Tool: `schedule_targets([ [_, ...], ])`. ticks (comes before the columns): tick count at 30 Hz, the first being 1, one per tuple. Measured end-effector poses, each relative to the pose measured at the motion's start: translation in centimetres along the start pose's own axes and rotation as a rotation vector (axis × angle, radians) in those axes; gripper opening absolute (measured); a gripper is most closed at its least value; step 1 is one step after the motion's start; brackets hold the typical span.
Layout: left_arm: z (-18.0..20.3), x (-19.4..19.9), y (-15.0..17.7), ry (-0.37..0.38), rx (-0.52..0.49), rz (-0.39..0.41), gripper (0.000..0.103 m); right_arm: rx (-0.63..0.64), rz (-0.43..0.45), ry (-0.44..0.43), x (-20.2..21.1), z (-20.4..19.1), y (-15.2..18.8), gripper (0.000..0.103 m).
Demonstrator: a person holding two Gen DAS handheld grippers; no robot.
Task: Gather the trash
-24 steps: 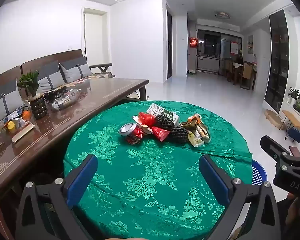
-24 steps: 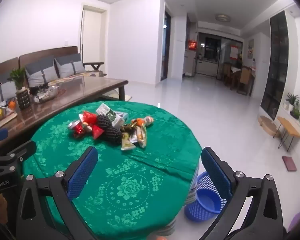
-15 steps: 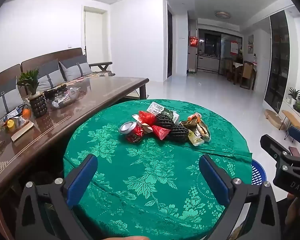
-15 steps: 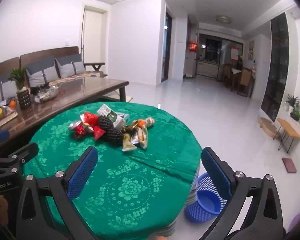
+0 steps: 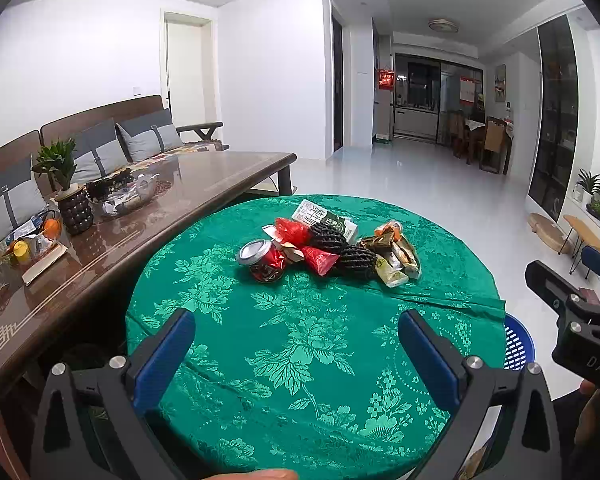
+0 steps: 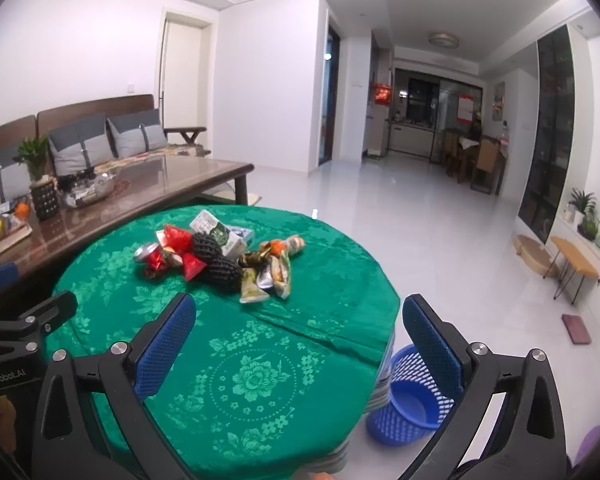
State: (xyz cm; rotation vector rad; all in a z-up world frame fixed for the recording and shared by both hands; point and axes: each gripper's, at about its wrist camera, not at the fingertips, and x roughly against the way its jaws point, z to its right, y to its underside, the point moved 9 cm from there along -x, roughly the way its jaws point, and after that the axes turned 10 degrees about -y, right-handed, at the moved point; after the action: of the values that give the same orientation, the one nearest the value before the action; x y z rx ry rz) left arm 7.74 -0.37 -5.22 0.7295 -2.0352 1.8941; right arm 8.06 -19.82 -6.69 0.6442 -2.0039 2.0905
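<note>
A heap of trash lies mid-table on the round green-clothed table (image 5: 308,360): a crushed red can (image 5: 262,258), red wrappers (image 5: 318,260), black foam nets (image 5: 354,262), a milk carton (image 5: 324,220) and snack wrappers (image 5: 396,256). The same heap shows in the right wrist view, with the can (image 6: 150,258) and black nets (image 6: 220,268). My left gripper (image 5: 296,332) is open above the near cloth, short of the heap, holding nothing. My right gripper (image 6: 300,320) is open too, over the table's right side. A blue mesh bin (image 6: 410,396) stands on the floor beside the table.
A long brown coffee table (image 5: 100,248) with a plant pot (image 5: 74,208), a bowl and fruit runs along the left, and a sofa (image 5: 100,144) stands behind it. White tiled floor (image 6: 440,240) stretches right, with small stools (image 6: 572,260) and plants by the wall.
The view of both grippers has shifted very slightly; the heap sits a touch lower and nearer. Jaws stay wide and nothing on the table has moved.
</note>
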Motion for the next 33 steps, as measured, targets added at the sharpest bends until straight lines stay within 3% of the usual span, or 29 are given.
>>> schedule_targets([
  [33,-0.56,-0.95,0.26,0.007,0.016,-0.024,0.103,-0.001,-0.012,0.004,-0.5,0.08,0.35,0.103],
])
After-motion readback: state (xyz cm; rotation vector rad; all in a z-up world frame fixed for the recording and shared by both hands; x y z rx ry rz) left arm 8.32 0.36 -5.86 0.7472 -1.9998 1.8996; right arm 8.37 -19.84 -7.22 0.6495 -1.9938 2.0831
